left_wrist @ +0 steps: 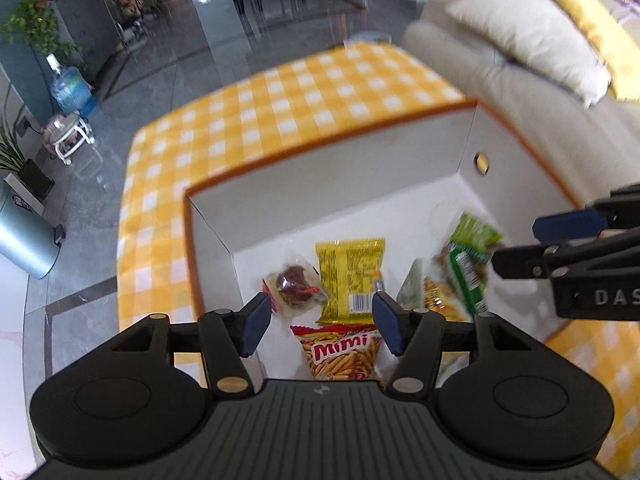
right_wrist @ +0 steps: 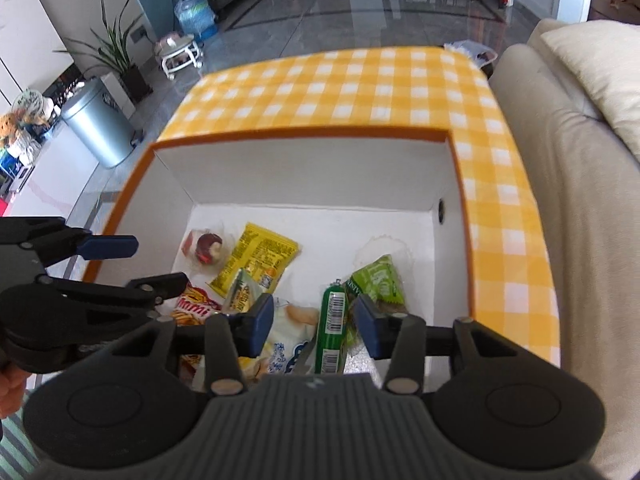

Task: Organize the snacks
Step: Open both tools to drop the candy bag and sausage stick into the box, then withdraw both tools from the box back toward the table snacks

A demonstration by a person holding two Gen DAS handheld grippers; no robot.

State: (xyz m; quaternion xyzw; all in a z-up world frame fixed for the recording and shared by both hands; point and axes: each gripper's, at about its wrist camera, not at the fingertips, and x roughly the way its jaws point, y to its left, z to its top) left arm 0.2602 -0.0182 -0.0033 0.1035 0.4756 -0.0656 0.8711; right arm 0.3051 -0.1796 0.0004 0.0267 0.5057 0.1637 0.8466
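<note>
Snacks lie loose on floor of white box (right_wrist: 304, 168): Mimi bag (left_wrist: 340, 354), yellow packet (left_wrist: 350, 276), green stick (right_wrist: 332, 328). Box sits on checkered tabletop (right_wrist: 340, 88). My left gripper (left_wrist: 320, 322) and right gripper (right_wrist: 314, 330) hover above, jaws spread, empty. Best descend straight, pinch one packet only.
</note>
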